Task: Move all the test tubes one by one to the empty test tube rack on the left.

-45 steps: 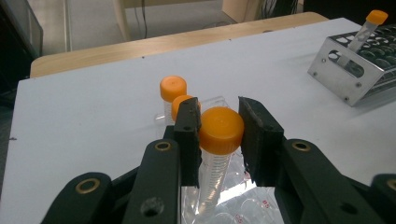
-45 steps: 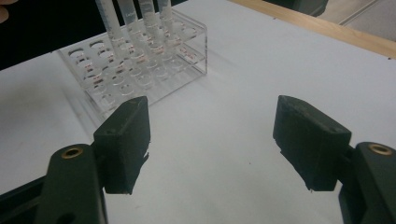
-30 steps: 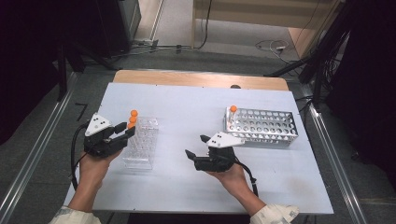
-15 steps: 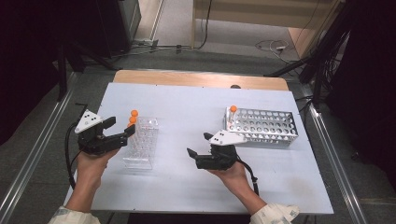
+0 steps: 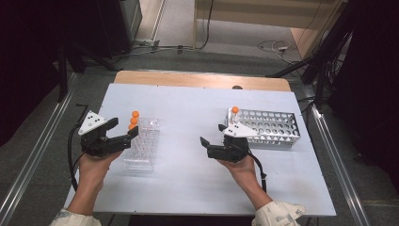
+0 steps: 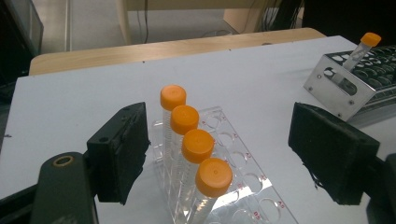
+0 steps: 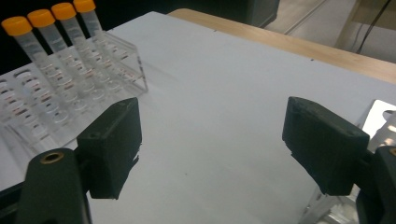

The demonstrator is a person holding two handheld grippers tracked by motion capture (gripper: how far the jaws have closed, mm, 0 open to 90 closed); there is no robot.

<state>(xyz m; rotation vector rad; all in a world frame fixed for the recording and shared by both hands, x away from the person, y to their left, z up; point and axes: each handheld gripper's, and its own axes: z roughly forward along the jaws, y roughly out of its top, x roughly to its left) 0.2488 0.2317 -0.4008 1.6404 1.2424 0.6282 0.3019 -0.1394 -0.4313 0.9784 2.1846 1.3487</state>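
Note:
A clear plastic rack (image 5: 141, 150) on the left of the white table holds several orange-capped tubes (image 6: 196, 145) in a row. My left gripper (image 5: 124, 128) stands open at that row. Its jaws have just been opening; the nearest tube (image 6: 213, 176) stands in the gap and neither pad touches it. A metal rack (image 5: 270, 127) on the right holds one orange-capped tube (image 5: 235, 110) at its left end. Just in front of it, my right gripper (image 5: 211, 134) points left. It is open with nothing between its pads, and its jaws have just been opening too.
A wooden strip (image 5: 202, 80) runs along the far edge of the white table (image 5: 188, 108). Bare table lies between the two racks. Cables and dark equipment legs stand on the floor beyond, and metal rails flank both sides.
My left gripper's jaws have opened off the tube caps at the clear rack. My right gripper has drifted slightly right and away, toward the metal rack, with its jaws a little wider.

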